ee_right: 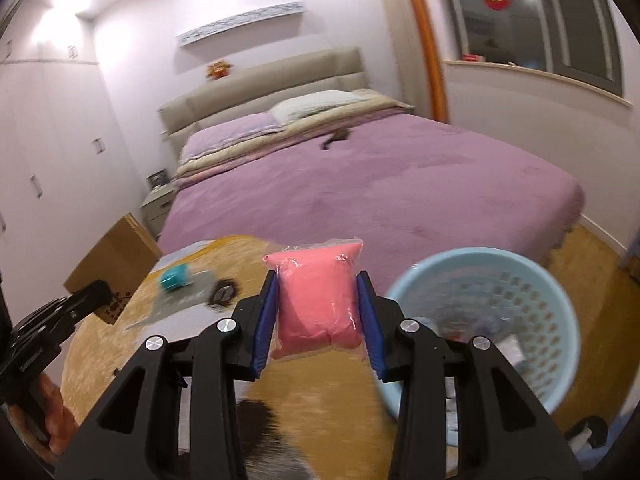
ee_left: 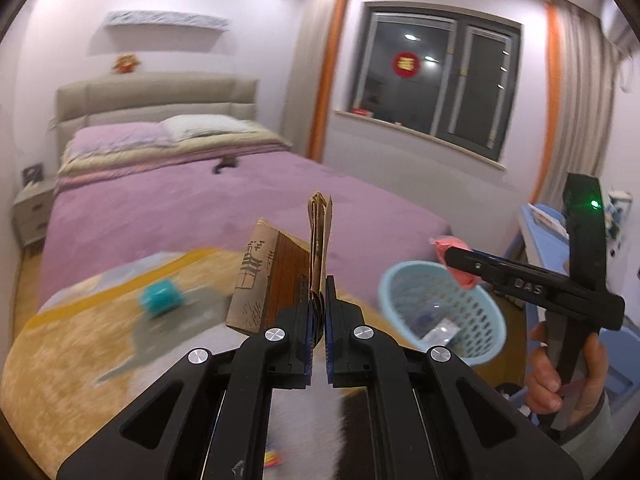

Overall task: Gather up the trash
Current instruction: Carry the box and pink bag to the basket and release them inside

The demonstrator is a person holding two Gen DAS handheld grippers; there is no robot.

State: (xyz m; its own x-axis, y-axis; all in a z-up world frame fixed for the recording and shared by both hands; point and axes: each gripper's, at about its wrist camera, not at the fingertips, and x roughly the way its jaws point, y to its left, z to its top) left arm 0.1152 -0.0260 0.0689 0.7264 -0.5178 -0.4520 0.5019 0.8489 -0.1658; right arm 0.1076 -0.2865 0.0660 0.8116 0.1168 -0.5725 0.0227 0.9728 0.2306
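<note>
My left gripper [ee_left: 319,292] is shut on a folded brown paper bag [ee_left: 276,276] and holds it up above the rug. My right gripper [ee_right: 318,300] is shut on a pink plastic packet [ee_right: 316,300], held left of a light blue mesh basket [ee_right: 520,280]. In the left wrist view the right gripper [ee_left: 452,258] holds the pink packet [ee_left: 450,246] over the basket's [ee_left: 472,312] far rim. The basket holds a few wrappers. A teal ball-like item [ee_left: 160,298] lies on the rug; it also shows in the right wrist view [ee_right: 174,276].
A yellow and grey round rug [ee_left: 80,352] covers the floor. A bed with a purple cover [ee_left: 200,200] stands behind it. A cardboard box [ee_right: 116,260] sits left of the rug. A blue desk [ee_left: 548,240] stands at the right.
</note>
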